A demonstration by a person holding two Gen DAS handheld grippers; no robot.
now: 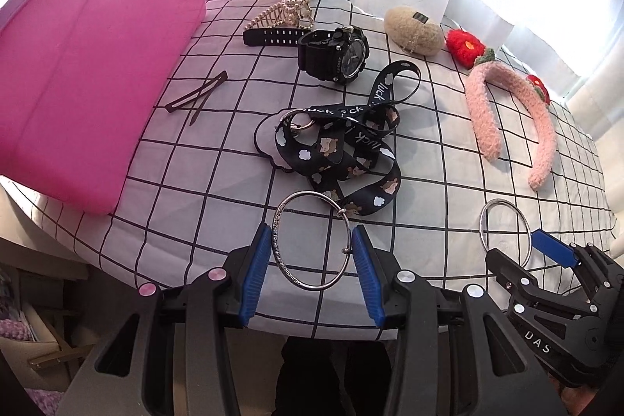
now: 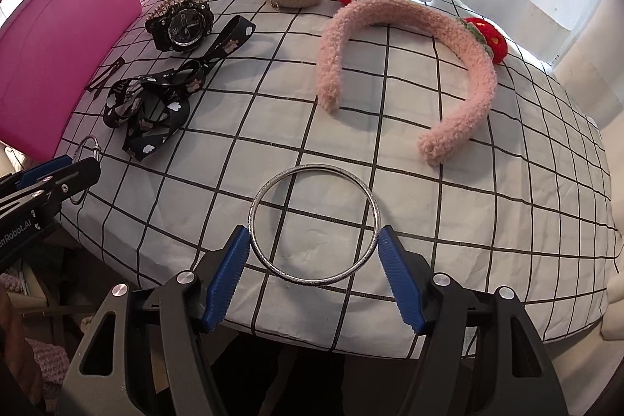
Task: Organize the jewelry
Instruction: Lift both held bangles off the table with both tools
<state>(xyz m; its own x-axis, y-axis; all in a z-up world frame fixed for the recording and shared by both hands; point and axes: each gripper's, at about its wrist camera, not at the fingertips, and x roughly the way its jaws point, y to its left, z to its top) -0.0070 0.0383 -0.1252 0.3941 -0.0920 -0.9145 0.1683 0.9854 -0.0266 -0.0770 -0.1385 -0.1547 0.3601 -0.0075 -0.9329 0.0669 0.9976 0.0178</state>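
Observation:
A silver bangle with a small clasp (image 1: 312, 287) sits between the blue pads of my left gripper (image 1: 312, 234), and both pads press its sides just above the checked cloth (image 1: 195, 205). A plain silver bangle (image 2: 312, 167) is clamped the same way in my right gripper (image 2: 314, 232), near the front edge of the table. Each gripper also shows in the other's view: the right gripper (image 1: 522, 252) with its bangle (image 1: 485, 217), and the left gripper (image 2: 74, 174) at the left edge of the right wrist view.
A pink box (image 1: 78, 65) stands at the left. Behind lie black hairpins (image 1: 195, 92), a black patterned lanyard (image 1: 343, 143), a black watch (image 1: 335, 53), a gold claw clip (image 1: 284, 10), a beige fuzzy pouch (image 1: 413, 30) and a pink fluffy headband (image 2: 405, 14) with red flowers. Curtains hang at the back.

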